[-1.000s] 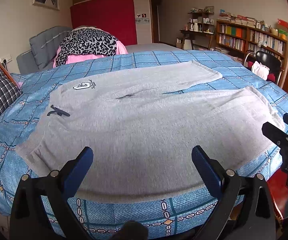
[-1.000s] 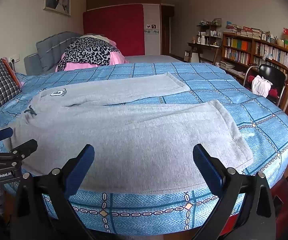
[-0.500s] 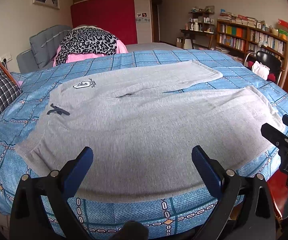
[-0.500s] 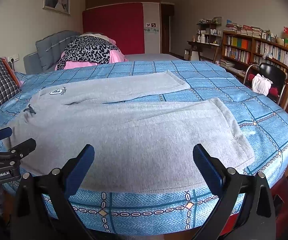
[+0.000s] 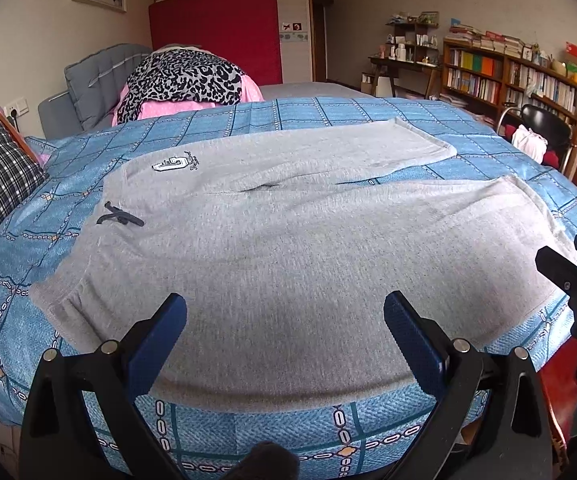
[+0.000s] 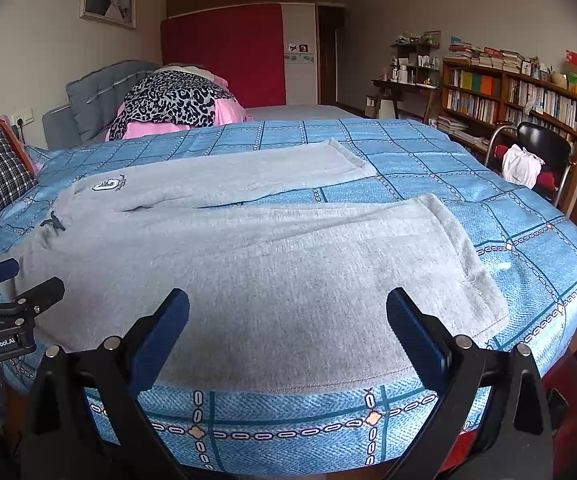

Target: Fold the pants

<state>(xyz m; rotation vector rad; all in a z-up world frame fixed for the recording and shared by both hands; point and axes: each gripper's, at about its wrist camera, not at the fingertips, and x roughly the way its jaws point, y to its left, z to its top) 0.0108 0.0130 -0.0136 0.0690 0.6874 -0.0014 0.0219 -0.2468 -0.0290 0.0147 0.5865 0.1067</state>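
Ahead, grey pants (image 5: 288, 240) lie flat; left gripper (image 5: 284, 332) and right gripper (image 6: 286, 332) gape empty.

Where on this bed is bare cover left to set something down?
Bare blue cover lies beyond the far leg and right of the hems, toward the chair. A narrow wedge separates the legs. The grey pants fill the near middle; the leopard-print pile crowds the headboard end.

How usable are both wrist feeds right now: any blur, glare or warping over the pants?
Left wrist view: sharp, even daylight, no glare; fisheye bulges the grey pants and bed, dark vignette in the corners. Right wrist view: equally sharp, soft light, same barrel warp over the pants; the bookshelf bends near the rim.
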